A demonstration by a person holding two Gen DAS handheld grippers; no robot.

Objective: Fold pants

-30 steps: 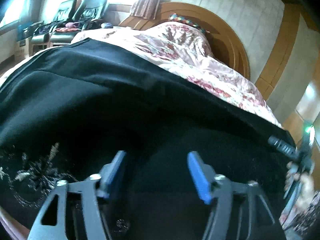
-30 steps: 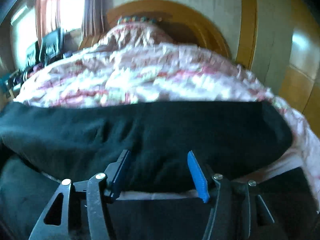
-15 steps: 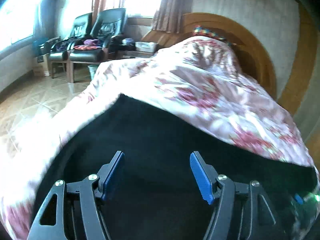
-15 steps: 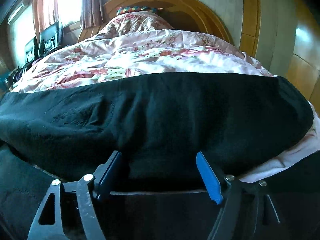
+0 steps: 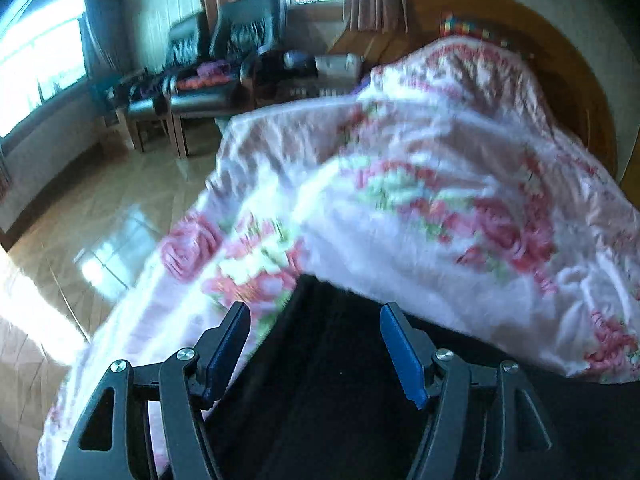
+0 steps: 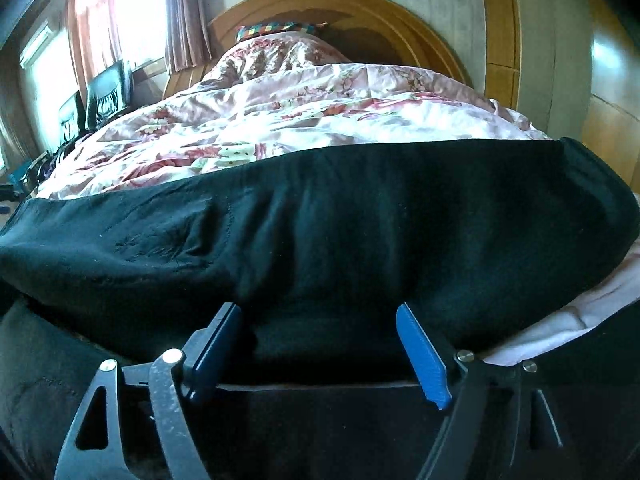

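Looking forward along two pairs of tongs, both views are showing black pants spread on a bed. Nearest the camera, the right gripper (image 6: 318, 350) is standing wide, its blue-padded fingers (image 6: 420, 354) parted with nothing pinched between them; dark cloth is lying under and just past the tips. The left gripper (image 5: 314, 344) is also standing wide and gripping nothing, its tips hovering over one end of the pants (image 5: 332, 380), where a corner of the black cloth is ending against the bedding.

Just beyond the right gripper, the pants (image 6: 320, 224) are lying as a broad, thick black band running straight across the bed from side to side, with soft wrinkles and a faint stitched pattern towards the left. They seem to be lying in more than one layer (a rounded near edge is suggesting a fold, though the layers cannot be counted).

Farther off, a pink floral quilt (image 6: 304, 108) is covering the rest of the bed, rising towards a curved wooden headboard (image 6: 384, 20) with a colourful pillow (image 6: 272, 30) at its foot. In the left view, which is blurring with motion, two dark armchairs (image 5: 224, 60) are standing by a bright window over a shiny tiled floor (image 5: 100, 208).

Judging by the layout, at least one fold is probably done, and a further fold to shorten the long band is likely remaining, with neither tool gripping cloth right now.
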